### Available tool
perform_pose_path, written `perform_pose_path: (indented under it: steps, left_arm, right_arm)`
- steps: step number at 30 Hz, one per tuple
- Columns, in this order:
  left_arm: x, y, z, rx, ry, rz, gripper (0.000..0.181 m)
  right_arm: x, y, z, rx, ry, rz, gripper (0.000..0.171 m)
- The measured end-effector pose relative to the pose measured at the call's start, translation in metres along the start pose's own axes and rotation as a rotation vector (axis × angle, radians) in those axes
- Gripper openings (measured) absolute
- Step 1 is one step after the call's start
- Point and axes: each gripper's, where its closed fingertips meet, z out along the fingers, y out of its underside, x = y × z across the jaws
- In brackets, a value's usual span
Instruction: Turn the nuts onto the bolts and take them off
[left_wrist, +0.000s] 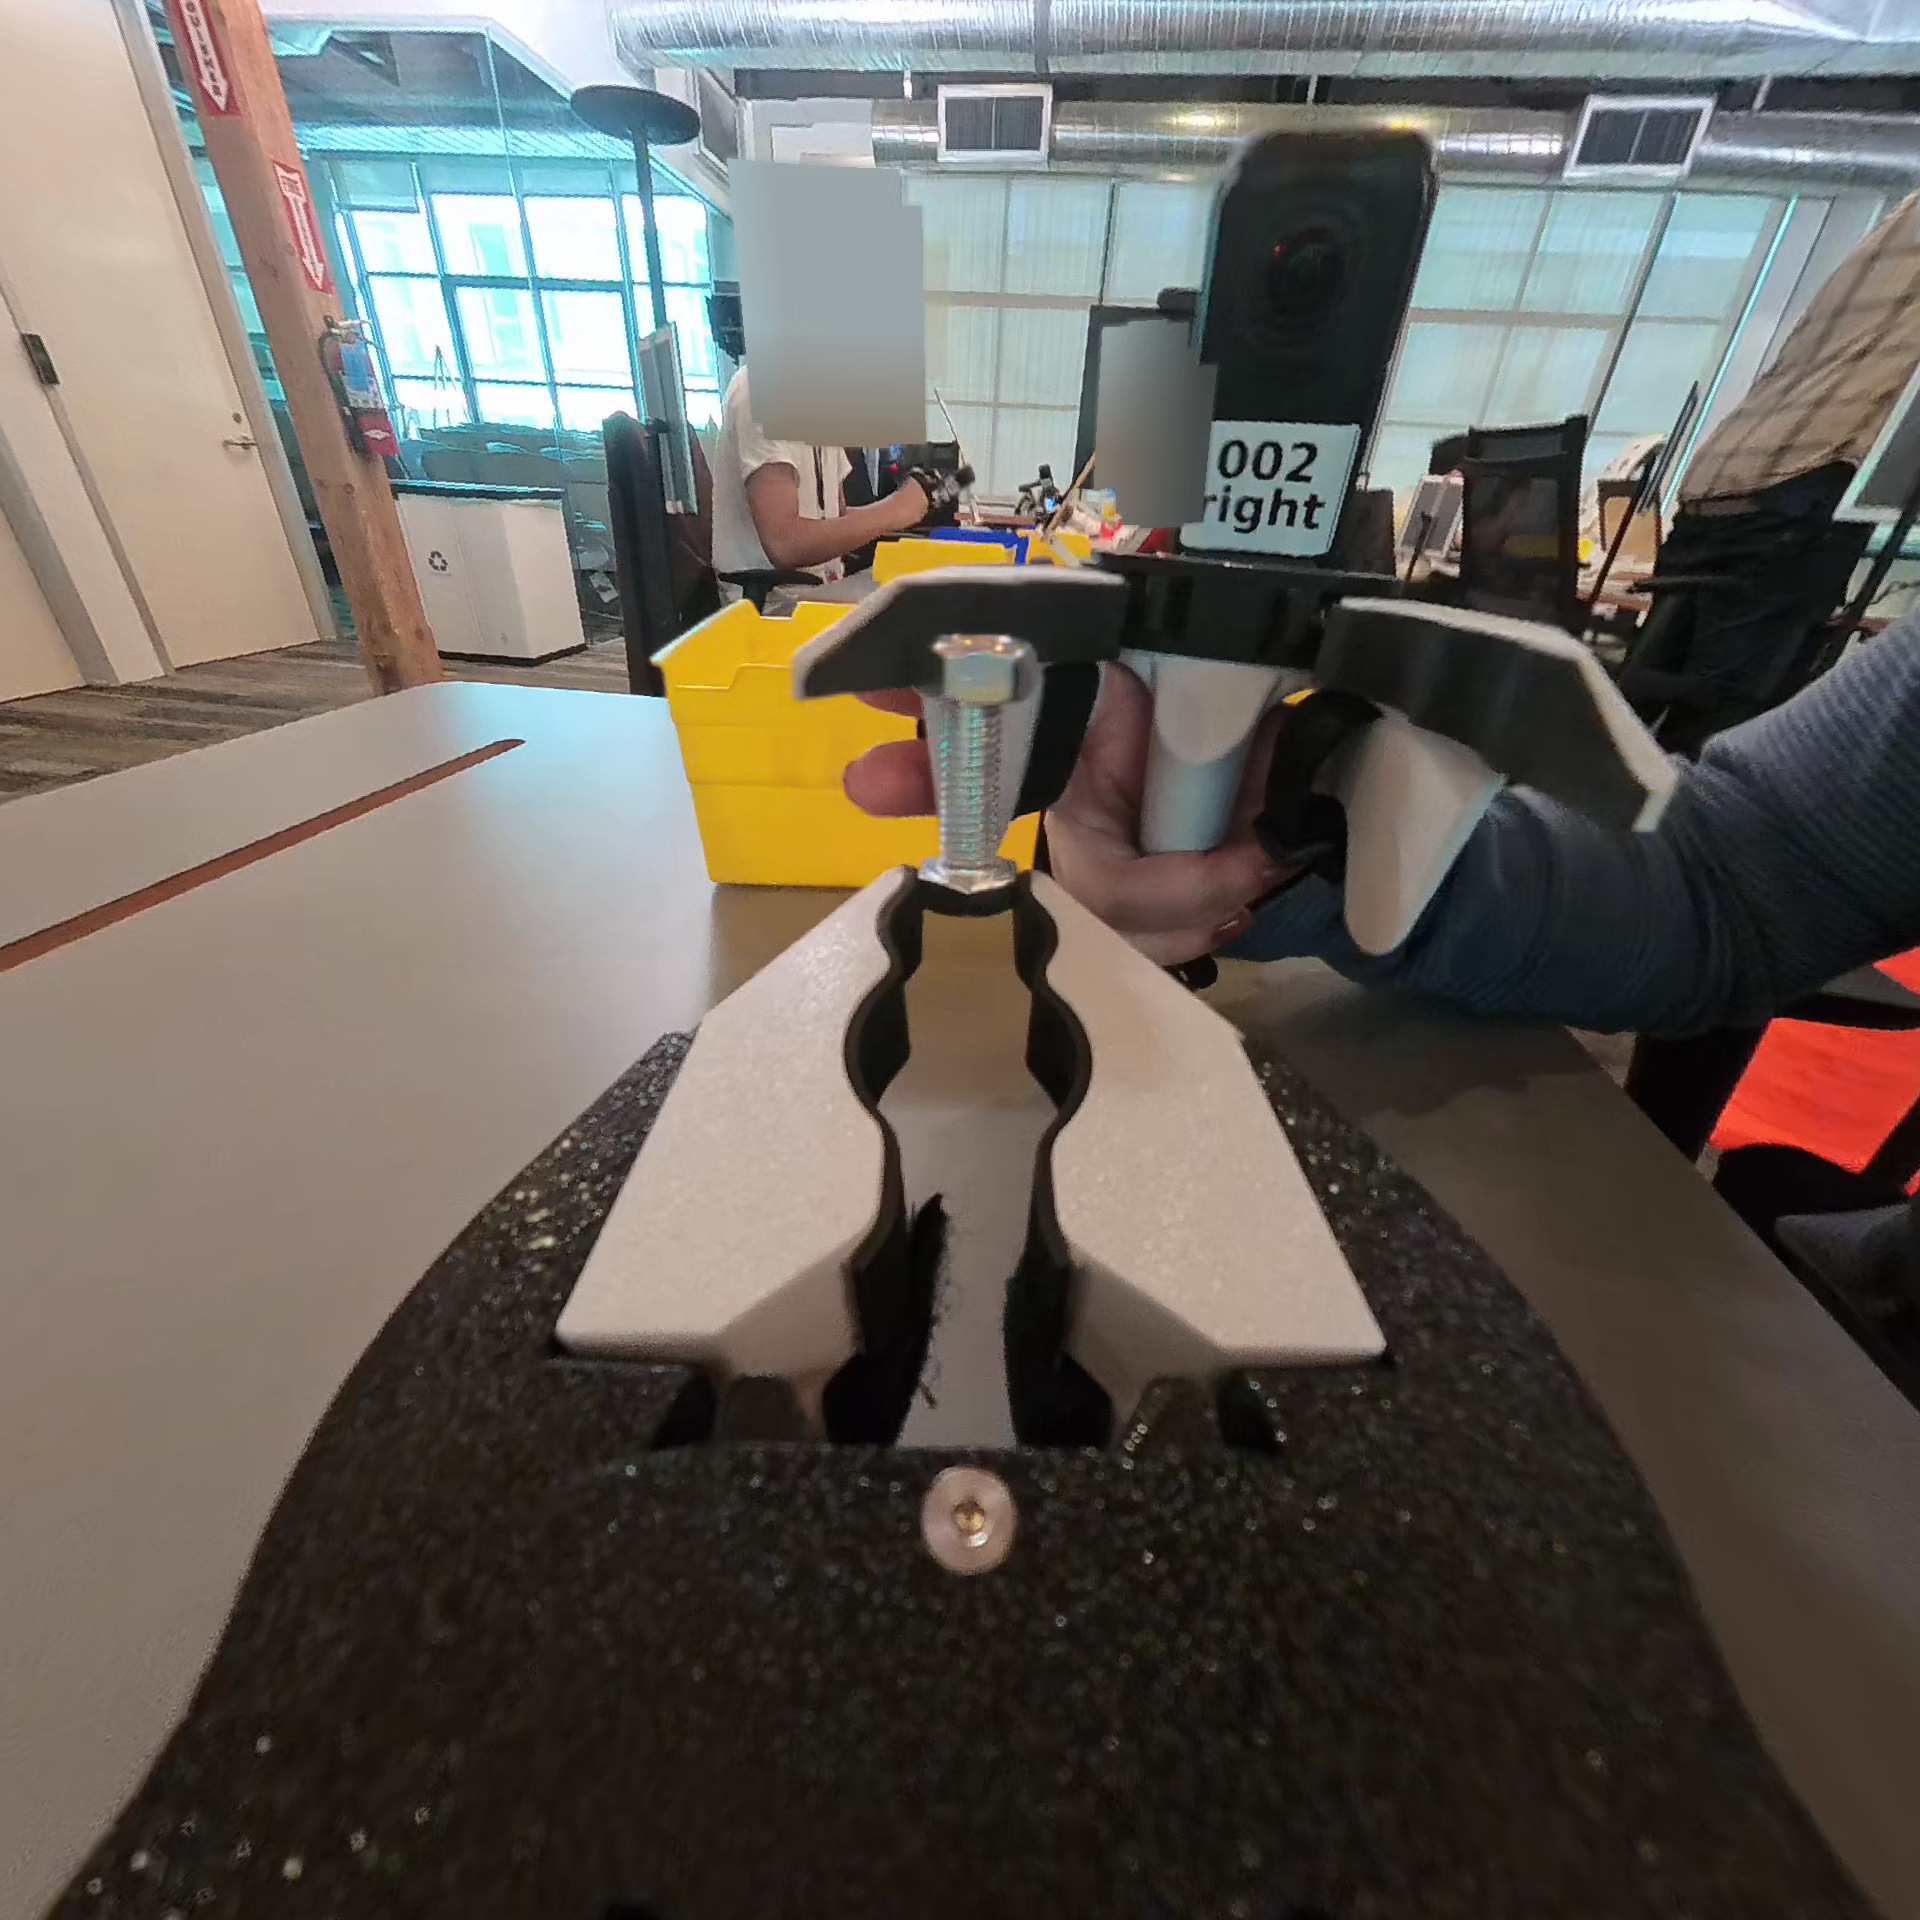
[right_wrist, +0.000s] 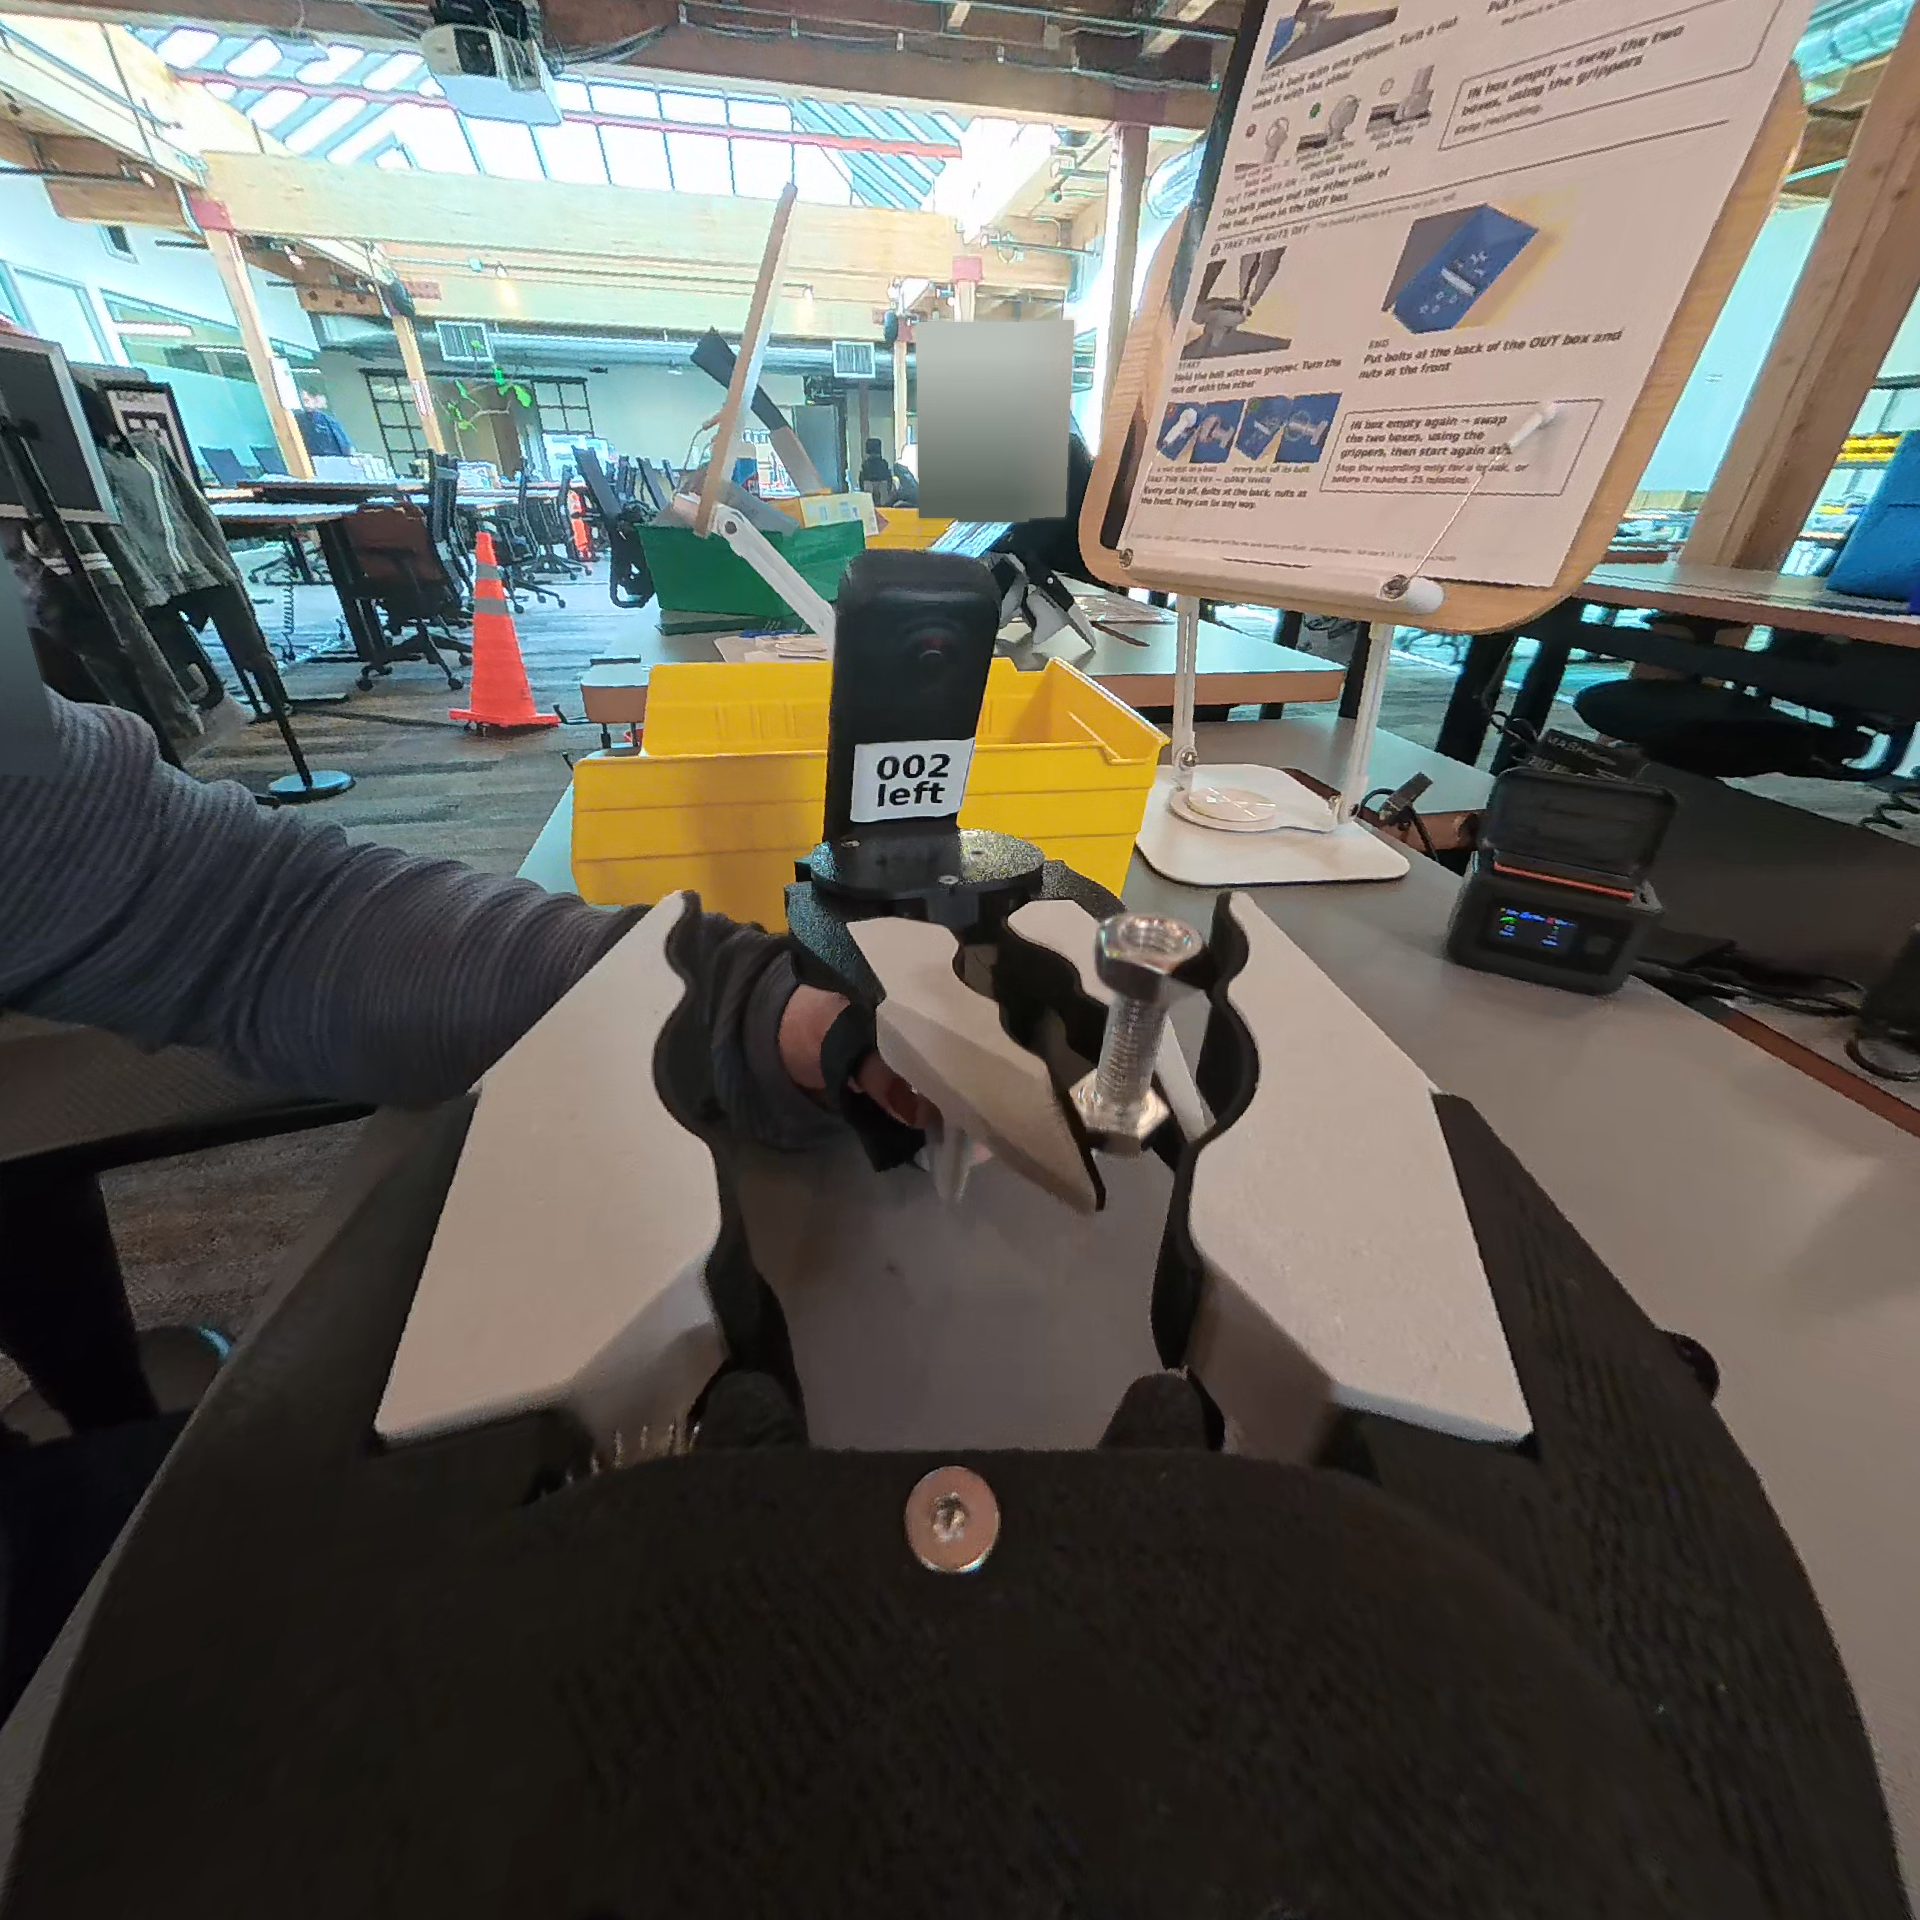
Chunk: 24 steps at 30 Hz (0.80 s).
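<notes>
The hex bolt (left_wrist: 968, 764) is held upright above the desk (left_wrist: 312, 1039), its head clamped in the closed jaws of the left gripper (left_wrist: 968, 891). The nut (left_wrist: 982, 665) sits at the top of the thread, between the wide-open jaws of the right gripper (right_wrist: 961, 997). If the nut is gripped askew, it may slip or fall. How far it is threaded cannot be made out.

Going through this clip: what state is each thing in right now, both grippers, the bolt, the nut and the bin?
Left gripper: fingers shut on the bolt's head.
Bolt: held off the table, nut end up.
Nut: threaded on the bolt's top end.
Right gripper: open, fingers either side of the nut, not clamping.
Yellow bin: standing on the table, contents hidden.
</notes>
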Motion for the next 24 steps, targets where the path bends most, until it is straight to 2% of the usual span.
perform_pose_path:
  steps: [5, 11, 17, 20, 24]
  left_arm:
    - [-0.009, -0.005, -0.007, 0.031, -0.028, -0.042, 0.016]
    - [0.013, 0.004, 0.002, -0.031, 0.083, -0.002, 0.016]
    - [-0.018, -0.013, -0.016, 0.068, -0.064, -0.054, 0.015]
    - [-0.010, -0.016, -0.016, 0.065, -0.026, -0.050, 0.016]
    - [0.017, 0.000, 0.003, -0.024, 0.095, -0.062, 0.016]
  right_arm:
    - [0.007, -0.003, -0.004, 0.012, 0.022, -0.005, 0.092]
    - [0.003, -0.001, -0.001, 0.016, 0.000, -0.004, 0.093]
    - [0.009, -0.004, -0.005, 0.025, 0.028, -0.012, 0.093]
    - [0.011, -0.003, -0.004, 0.024, 0.040, -0.013, 0.093]
    - [0.003, 0.000, 0.001, 0.017, 0.010, -0.016, 0.093]
